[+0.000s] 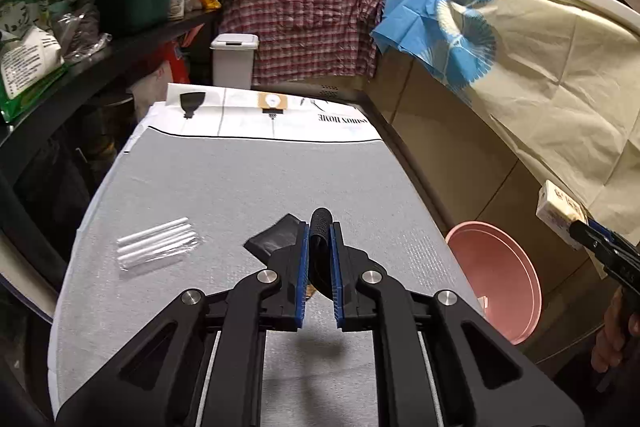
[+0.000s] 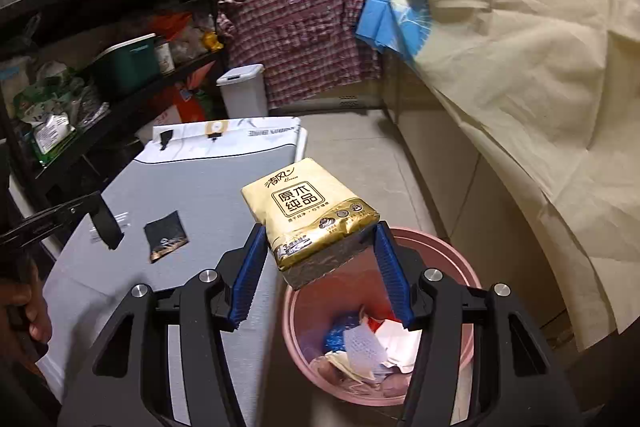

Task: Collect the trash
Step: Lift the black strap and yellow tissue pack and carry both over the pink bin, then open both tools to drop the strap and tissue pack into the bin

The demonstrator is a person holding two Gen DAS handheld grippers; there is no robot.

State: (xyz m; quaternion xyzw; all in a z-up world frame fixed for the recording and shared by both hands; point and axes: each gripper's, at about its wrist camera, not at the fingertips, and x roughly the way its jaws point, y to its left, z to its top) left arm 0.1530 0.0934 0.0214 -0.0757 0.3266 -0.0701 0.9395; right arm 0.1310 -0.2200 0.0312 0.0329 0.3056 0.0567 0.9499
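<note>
right gripper (image 2: 320, 247) gripped tissue pack (image 2: 310, 213) over pink bin (image 2: 460, 267), ready to drop | left gripper (image 1: 319, 239) pinched black strip (image 1: 322, 223) above table (image 1: 240, 179), lifted for binning

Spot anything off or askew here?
Nothing spilled. The tissue pack sits tilted in the right tool over the pink bin. The black wrapper and clear sleeve lie on the table.
</note>
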